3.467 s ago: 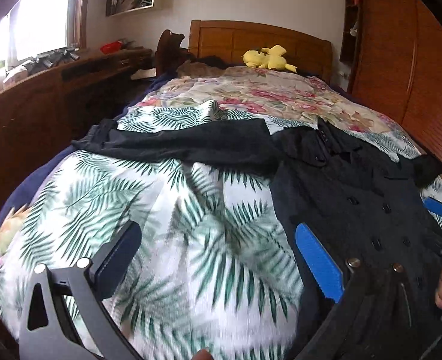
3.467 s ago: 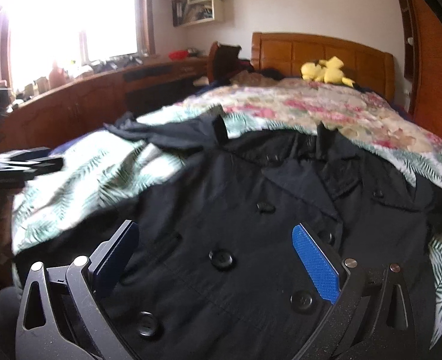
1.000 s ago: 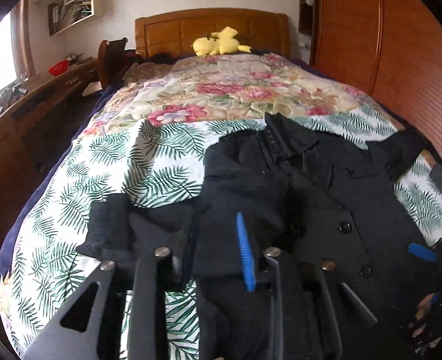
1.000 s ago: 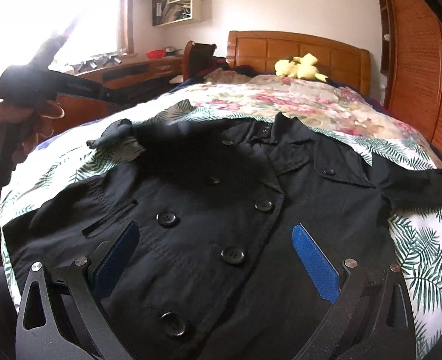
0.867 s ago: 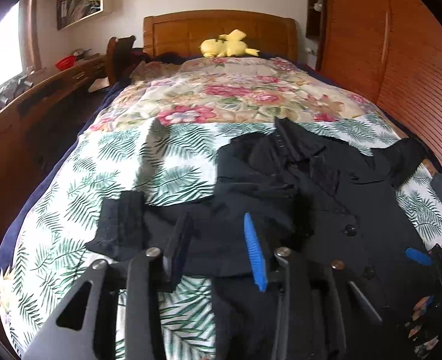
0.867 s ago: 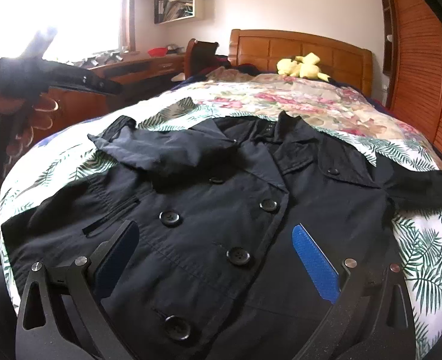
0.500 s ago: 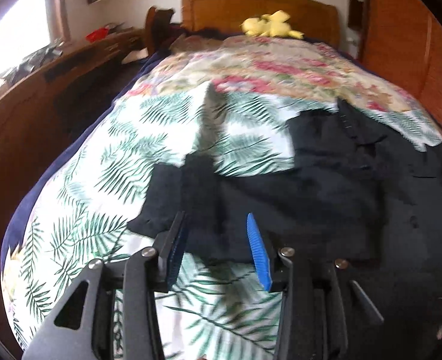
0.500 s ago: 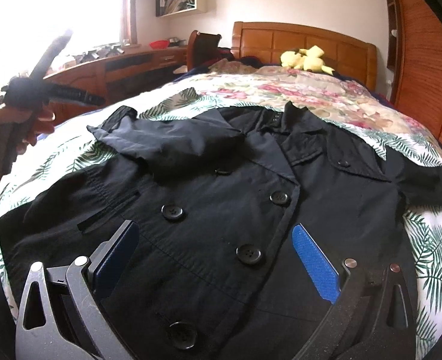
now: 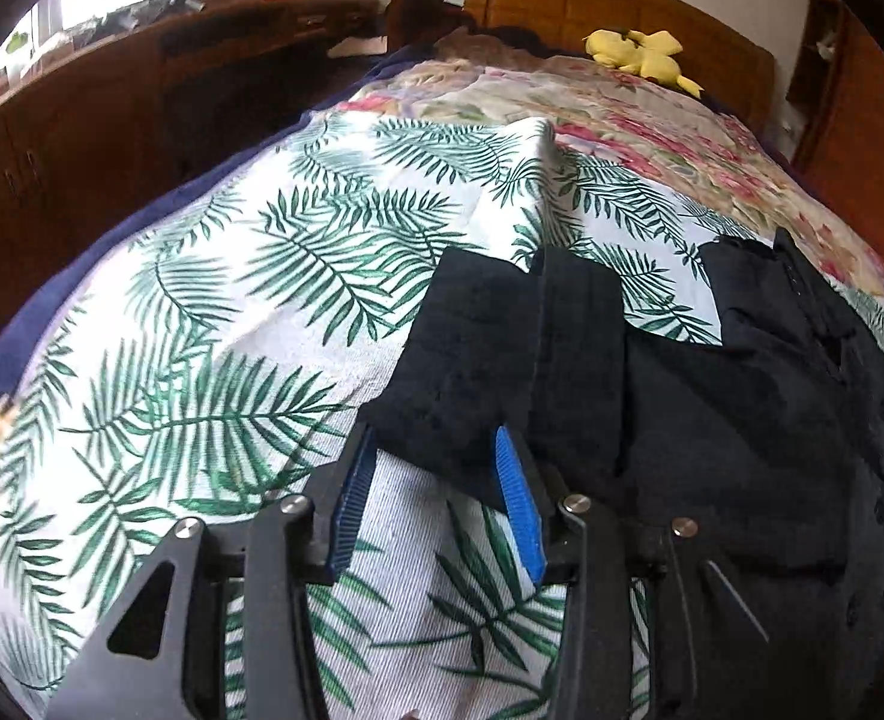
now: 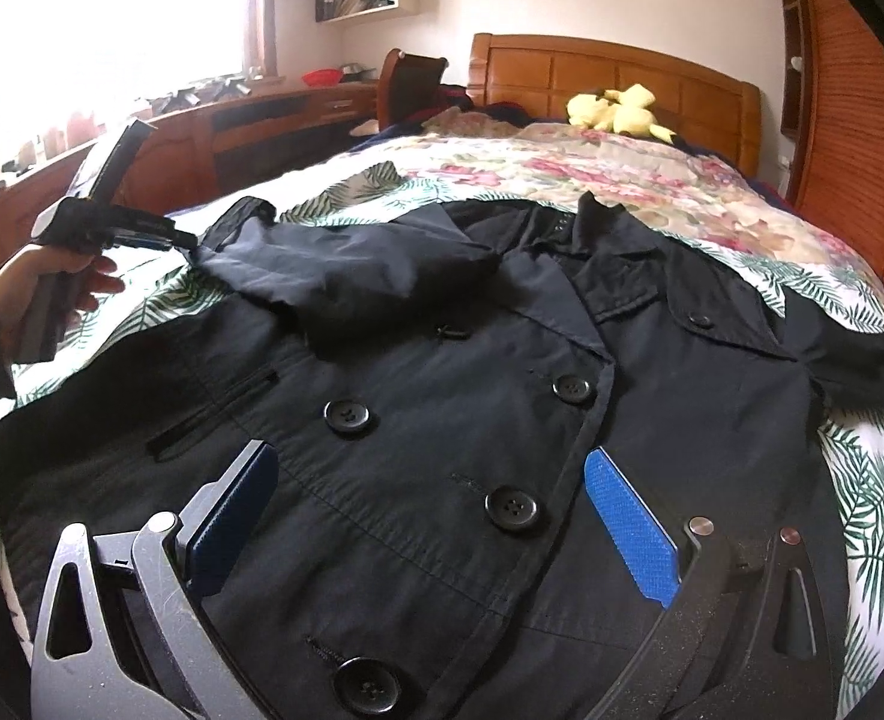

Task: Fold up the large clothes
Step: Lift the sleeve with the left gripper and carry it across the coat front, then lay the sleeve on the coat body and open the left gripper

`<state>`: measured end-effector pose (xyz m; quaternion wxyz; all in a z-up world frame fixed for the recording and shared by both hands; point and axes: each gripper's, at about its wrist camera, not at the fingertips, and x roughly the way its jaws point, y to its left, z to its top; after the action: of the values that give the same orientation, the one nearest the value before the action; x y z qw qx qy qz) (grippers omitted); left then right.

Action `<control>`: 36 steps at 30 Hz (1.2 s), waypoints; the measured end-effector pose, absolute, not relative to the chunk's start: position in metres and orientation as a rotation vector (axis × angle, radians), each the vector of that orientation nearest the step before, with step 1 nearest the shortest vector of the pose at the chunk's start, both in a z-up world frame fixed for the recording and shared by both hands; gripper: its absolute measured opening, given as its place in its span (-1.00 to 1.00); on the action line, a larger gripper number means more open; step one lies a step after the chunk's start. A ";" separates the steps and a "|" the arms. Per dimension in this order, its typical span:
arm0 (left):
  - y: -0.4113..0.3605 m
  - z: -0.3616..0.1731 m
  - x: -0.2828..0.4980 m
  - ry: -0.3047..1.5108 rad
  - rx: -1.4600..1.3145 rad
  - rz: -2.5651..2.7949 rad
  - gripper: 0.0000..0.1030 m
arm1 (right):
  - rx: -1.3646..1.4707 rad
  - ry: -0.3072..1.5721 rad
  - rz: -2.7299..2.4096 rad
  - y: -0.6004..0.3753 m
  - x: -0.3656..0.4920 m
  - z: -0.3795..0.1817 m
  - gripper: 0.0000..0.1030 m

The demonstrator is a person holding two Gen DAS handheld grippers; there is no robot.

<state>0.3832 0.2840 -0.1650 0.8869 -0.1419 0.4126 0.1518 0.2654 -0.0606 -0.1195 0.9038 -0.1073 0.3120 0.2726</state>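
A black double-breasted coat (image 10: 442, 408) lies face up on the bed. Its left sleeve (image 9: 502, 348) is folded back towards the collar, with the cuff lying on the palm-leaf sheet. My left gripper (image 9: 435, 450) is open, its blue pads either side of the cuff's near edge without pinching it; it also shows in the right wrist view (image 10: 141, 234) at the sleeve end. My right gripper (image 10: 423, 480) is open and empty, low over the coat's buttoned front. The right sleeve (image 10: 850, 360) lies spread out to the right.
The bed has a palm-leaf sheet (image 9: 231, 360) near and a floral quilt (image 10: 592, 174) further up. A yellow plush toy (image 10: 616, 108) sits by the wooden headboard (image 10: 622, 72). A long wooden desk (image 9: 111, 108) runs along the left. A wooden wardrobe (image 10: 850, 120) stands right.
My left gripper had the sleeve pinched and carried it across the coat, then let it go and opened. It has drawn back left to the cuff. The right gripper stayed open over the coat.
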 end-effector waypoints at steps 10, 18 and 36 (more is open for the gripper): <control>0.287 -0.175 0.395 0.889 -0.346 0.340 -0.22 | -0.217 0.643 0.567 -0.059 0.267 -0.120 1.00; 0.260 -0.159 0.396 0.863 -0.201 0.306 -0.91 | -0.218 0.643 0.566 -0.058 0.267 -0.120 1.00; 0.094 -0.006 0.337 0.586 0.012 0.020 -0.94 | -0.255 0.631 0.559 -0.083 0.256 -0.108 1.00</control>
<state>0.3371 0.0942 -0.0063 0.9573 0.0057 0.2890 0.0100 0.2557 -0.0831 -0.1077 0.9046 -0.1235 0.3054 0.2705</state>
